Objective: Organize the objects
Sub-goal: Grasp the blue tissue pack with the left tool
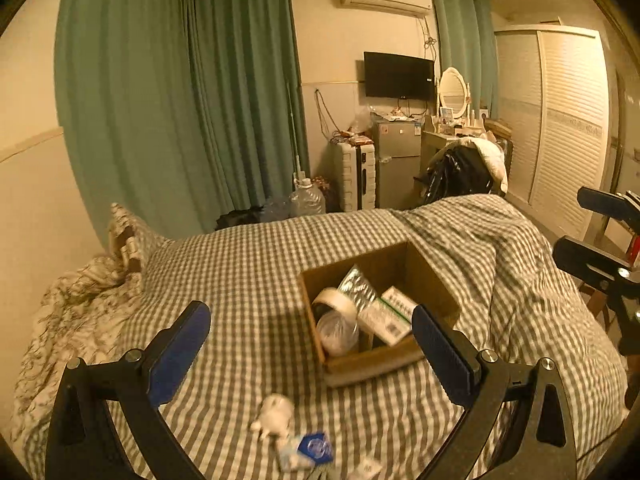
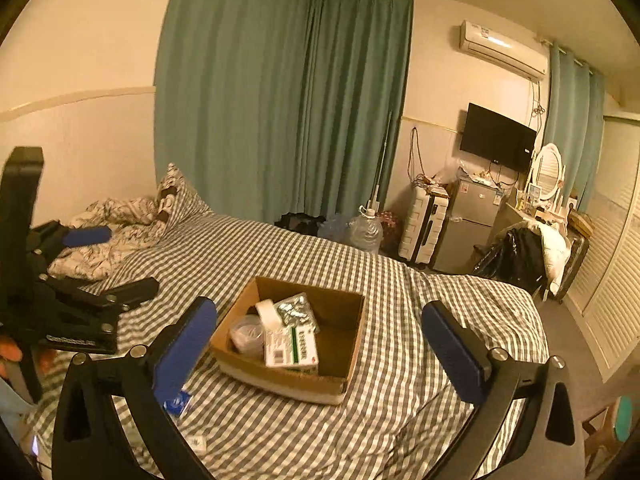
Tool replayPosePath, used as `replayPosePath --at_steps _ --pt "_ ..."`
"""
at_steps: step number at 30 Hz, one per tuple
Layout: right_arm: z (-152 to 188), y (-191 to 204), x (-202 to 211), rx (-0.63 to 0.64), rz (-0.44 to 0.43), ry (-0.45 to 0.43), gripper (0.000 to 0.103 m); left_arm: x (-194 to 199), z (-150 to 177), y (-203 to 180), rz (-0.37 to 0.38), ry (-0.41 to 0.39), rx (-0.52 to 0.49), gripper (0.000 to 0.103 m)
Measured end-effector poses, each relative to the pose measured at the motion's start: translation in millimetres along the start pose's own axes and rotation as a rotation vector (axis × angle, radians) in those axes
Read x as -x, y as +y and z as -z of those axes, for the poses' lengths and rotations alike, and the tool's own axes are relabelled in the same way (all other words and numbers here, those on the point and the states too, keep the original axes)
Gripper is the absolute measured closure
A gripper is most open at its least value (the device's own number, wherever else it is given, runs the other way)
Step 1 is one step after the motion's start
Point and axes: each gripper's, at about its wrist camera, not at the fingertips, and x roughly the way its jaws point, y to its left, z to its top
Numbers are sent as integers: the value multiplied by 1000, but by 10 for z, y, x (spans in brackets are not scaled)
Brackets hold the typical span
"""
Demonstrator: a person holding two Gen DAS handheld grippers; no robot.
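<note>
Small white item (image 1: pixel 274 414) and blue-white packet (image 1: pixel 308 449) lay loose beneath our left gripper (image 1: pixel 310 350), spread wide; right gripper (image 2: pixel 320 344) likewise, empty. Cardboard box (image 2: pixel 236 320) part-filled. Soft gingham bedding (image 1: pixel 256 264) risked botched pinches.

Left wrist view: above the near edge of the checked bed (image 1: pixel 260 264), facing across it toward the television (image 1: pixel 398 75), fairly close to the cardboard box (image 1: pixel 372 360). Right wrist view: further right, angled left toward the curtain corner (image 2: pixel 312 100), box (image 2: pixel 280 380) close ahead. Shared: bed, box, curtains, television (image 2: pixel 496 138), wardrobe side.
</note>
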Motion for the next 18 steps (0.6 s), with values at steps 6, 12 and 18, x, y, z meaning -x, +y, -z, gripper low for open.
replayPosePath --at_steps 6,12,18 --pt "405 246 179 19 -4 10 0 243 502 145 -57 14 42 0" --pt "891 386 -2 18 -1 37 0 133 1056 262 -119 77 107 0" --pt "1320 498 -358 4 -44 138 0 -297 1532 324 -132 212 170 0"
